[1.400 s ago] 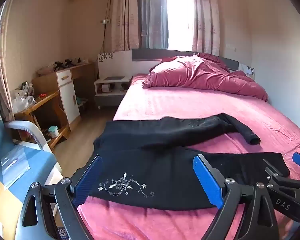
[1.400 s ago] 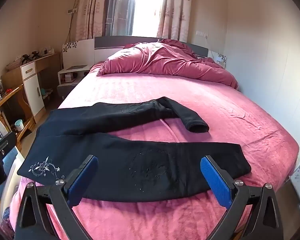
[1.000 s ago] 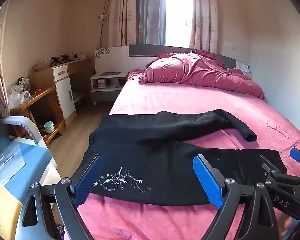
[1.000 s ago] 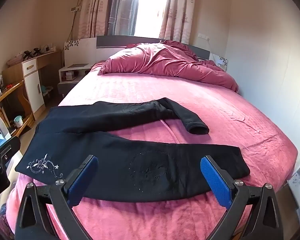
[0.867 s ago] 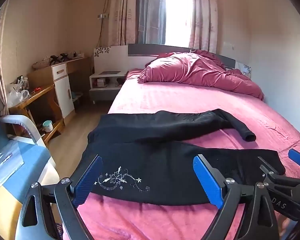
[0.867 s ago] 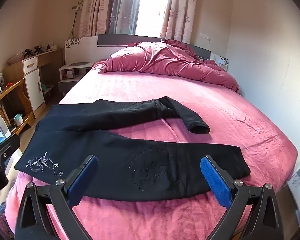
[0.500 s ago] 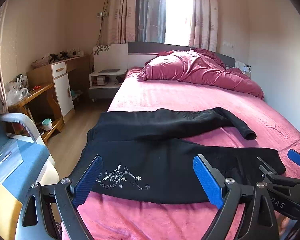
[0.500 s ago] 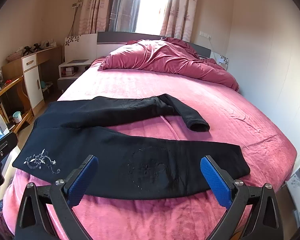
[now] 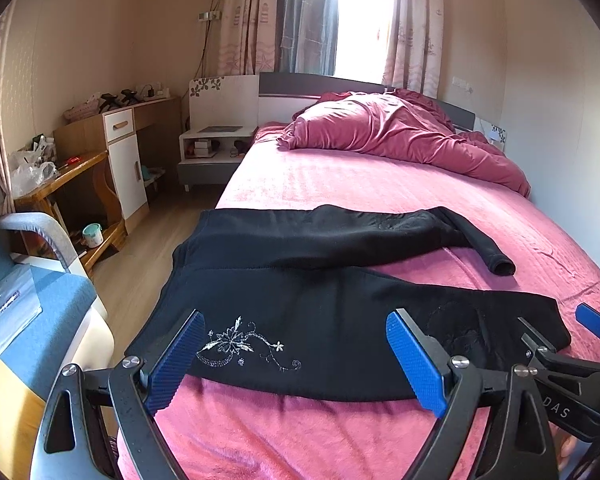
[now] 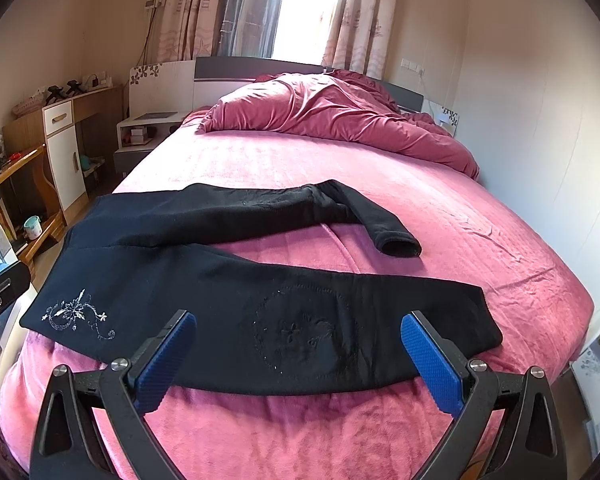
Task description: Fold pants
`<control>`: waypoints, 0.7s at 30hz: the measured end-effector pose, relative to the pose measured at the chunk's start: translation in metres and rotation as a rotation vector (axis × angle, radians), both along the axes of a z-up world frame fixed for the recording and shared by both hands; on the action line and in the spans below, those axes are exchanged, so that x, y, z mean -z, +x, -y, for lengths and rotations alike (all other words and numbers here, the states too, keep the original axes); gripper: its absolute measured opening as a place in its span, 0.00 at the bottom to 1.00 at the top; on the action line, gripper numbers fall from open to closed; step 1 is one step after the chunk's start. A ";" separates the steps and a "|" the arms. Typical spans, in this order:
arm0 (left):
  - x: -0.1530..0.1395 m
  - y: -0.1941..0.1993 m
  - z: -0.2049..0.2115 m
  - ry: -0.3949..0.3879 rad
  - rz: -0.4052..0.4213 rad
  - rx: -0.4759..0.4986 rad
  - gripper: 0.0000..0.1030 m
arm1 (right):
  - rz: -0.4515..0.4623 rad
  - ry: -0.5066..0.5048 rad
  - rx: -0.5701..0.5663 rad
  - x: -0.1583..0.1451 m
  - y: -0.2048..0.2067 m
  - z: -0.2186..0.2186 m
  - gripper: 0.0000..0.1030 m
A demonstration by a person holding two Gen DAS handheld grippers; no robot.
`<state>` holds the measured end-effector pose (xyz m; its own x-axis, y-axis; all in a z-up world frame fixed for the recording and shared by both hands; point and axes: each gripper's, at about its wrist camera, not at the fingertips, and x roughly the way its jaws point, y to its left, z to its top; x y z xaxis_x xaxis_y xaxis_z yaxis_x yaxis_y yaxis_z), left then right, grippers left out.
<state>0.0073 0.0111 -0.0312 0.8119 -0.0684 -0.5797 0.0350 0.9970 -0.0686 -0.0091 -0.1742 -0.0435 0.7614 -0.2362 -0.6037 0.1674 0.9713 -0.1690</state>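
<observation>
The left gripper [image 9: 296,360] and the right gripper [image 10: 298,362] were both wide open and held nothing, above the near edge of the bed [image 10: 440,184]. The black pants [image 10: 228,280] lay flat across the bed, waist at the left, with the far leg bent.

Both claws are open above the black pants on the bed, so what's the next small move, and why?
Probably lower both open claws, left claw and right claw, onto the near edge of the black embroidered pants: the pants lie flat and unfolded on the pink bedspread, ungrasped.
</observation>
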 end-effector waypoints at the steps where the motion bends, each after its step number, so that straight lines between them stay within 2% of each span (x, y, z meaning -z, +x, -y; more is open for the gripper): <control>1: 0.000 0.000 0.000 0.000 0.000 0.003 0.92 | -0.002 -0.001 0.000 0.000 0.000 0.000 1.00; 18: 0.006 0.002 -0.001 0.009 -0.018 -0.011 0.92 | -0.033 0.014 0.002 0.012 0.004 0.005 1.00; 21: 0.007 0.003 -0.001 0.015 -0.019 -0.008 0.92 | -0.039 0.069 -0.004 0.016 0.006 0.010 1.00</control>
<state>0.0104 0.0122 -0.0385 0.8013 -0.0525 -0.5959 0.0255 0.9982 -0.0537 -0.0033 -0.1842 -0.0591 0.7380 -0.1897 -0.6476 0.1580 0.9816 -0.1075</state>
